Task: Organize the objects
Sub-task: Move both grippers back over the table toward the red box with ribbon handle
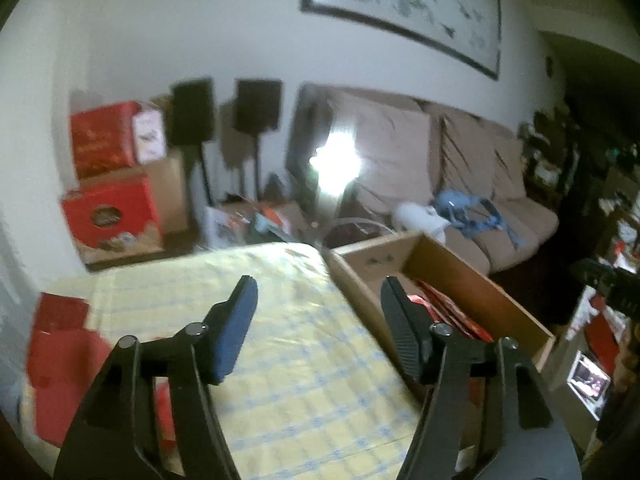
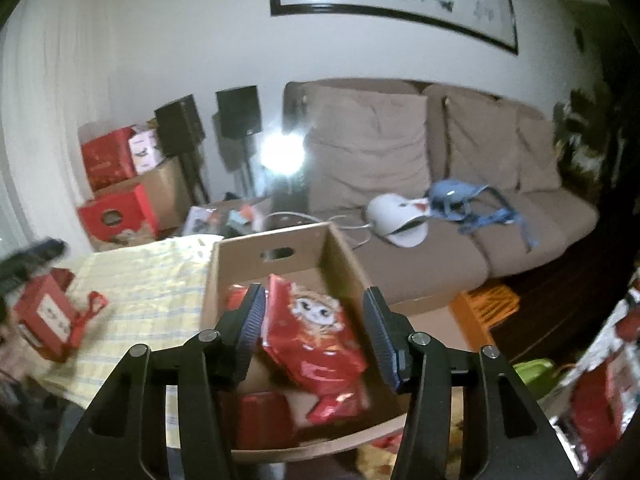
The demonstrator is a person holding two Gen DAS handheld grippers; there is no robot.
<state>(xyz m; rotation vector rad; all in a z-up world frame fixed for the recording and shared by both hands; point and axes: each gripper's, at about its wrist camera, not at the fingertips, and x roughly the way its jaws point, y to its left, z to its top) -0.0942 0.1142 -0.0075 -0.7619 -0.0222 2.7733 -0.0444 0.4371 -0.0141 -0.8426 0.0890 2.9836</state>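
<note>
Left wrist view, your left tongs (image 1: pixel 318 294): the jaws stand apart with nothing between them, over the yellow checked cloth (image 1: pixel 280 344) that covers the bench.
Left wrist view, cardboard box (image 1: pixel 472 280): it sits at the right edge of the cloth, right of centre in the frame, open on top; red packets (image 1: pixel 452 312) show inside it behind the right finger.
Left wrist view, red boxes (image 1: pixel 60 352): blurred, at the lower left of the frame on the cloth's left side.
Left wrist view, background: a beige sofa (image 1: pixel 460 168) runs along the wall at centre right.

Right wrist view, your right tongs (image 2: pixel 314 306): the jaws stand apart, empty, above the cardboard box (image 2: pixel 276 248) at the centre of the frame.
Right wrist view, red cartoon packet (image 2: pixel 316 336): it lies tilted inside the box, seen between the two fingers but not touched by the pads; more red packets lie under and beside it.
Right wrist view, red gift box (image 2: pixel 46 320): at the left edge of the frame, on the cloth (image 2: pixel 152 280), with a red strap trailing to its right.
</note>
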